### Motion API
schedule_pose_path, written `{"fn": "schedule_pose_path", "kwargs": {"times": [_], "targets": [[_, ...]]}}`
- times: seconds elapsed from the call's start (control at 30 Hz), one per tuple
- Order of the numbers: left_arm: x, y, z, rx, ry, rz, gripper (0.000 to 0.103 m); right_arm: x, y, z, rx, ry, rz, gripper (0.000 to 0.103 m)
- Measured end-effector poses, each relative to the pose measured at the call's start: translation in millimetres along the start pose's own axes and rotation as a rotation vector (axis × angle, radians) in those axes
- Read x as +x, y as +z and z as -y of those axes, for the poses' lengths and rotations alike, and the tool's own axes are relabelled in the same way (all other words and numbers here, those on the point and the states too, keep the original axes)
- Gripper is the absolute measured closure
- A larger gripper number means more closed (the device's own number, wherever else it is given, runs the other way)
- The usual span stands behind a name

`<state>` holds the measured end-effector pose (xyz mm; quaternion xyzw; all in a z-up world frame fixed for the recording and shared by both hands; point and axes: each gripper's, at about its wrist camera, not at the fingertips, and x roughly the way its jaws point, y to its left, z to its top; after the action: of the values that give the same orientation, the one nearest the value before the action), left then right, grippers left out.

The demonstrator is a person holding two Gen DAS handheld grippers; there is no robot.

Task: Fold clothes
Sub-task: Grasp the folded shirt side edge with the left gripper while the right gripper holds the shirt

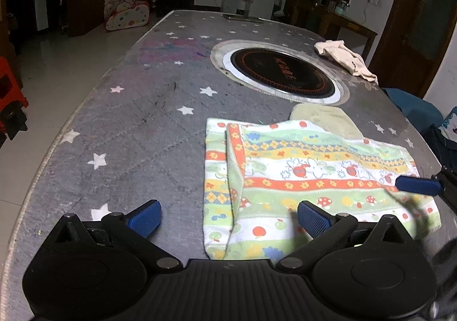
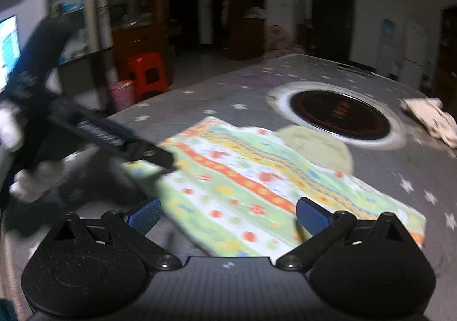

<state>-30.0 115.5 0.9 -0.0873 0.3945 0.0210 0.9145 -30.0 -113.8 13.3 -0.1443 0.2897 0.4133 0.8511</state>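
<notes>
A colourful striped child's garment with rabbits and mushrooms lies flat on the grey star-patterned table, its left edge folded over. It also shows in the right wrist view, blurred. My left gripper is open and empty just above the garment's near left corner. My right gripper is open and empty over the garment's near edge; one of its blue fingers shows at the garment's right side. The left gripper's body crosses the right wrist view on the left.
A pale green cloth lies partly under the garment's far edge. A round black induction hob is set in the table. A beige garment lies at the far right. An orange stool stands beyond the table.
</notes>
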Motion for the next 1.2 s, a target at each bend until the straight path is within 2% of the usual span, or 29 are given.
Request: {"fn": "schedule_pose_path", "kwargs": {"times": [0.23,0.43,0.47,0.57,0.6,0.63,0.7,0.77,1.1,1.2], "targets": [[1.2,9.9,-13.9,-0.051,0.010,-0.025,0.000,17.5,16.9,-39.1,-0.159,0.072,-0.051,0.015],[2.1,16.7,-28.7,-0.125,-0.022,-0.039,0.000,39.9,26.8,-63.2,-0.268,0.088,-0.102,0.033],[2.3,18.1,-29.9,-0.132,-0.024,-0.039,0.000,43.5,27.7,-65.7,-0.278,0.084,-0.111,0.039],[4.9,22.7,-32.9,-0.163,-0.035,-0.047,0.000,54.3,30.3,-74.1,-0.317,0.062,-0.130,0.050],[5.8,24.1,-33.8,-0.174,-0.039,-0.048,0.000,55.4,30.7,-75.7,-0.326,0.053,-0.125,0.059],[6.5,25.4,-34.6,-0.186,-0.043,-0.048,0.000,55.0,31.5,-75.4,-0.319,0.053,-0.120,0.062],[7.4,27.8,-35.3,-0.214,-0.053,-0.046,0.000,52.6,33.8,-73.2,-0.292,0.060,-0.110,0.077],[9.1,29.8,-36.1,-0.249,-0.072,-0.051,0.000,47.0,36.4,-68.5,-0.254,0.072,-0.092,0.083],[22.3,36.8,-33.7,-0.423,-0.204,-0.100,0.002,24.7,44.8,-45.5,-0.120,0.106,-0.020,0.088],[31.1,38.5,-25.3,-0.426,-0.240,-0.130,0.015,20.7,46.8,-40.1,-0.094,0.111,-0.004,0.089]]}}
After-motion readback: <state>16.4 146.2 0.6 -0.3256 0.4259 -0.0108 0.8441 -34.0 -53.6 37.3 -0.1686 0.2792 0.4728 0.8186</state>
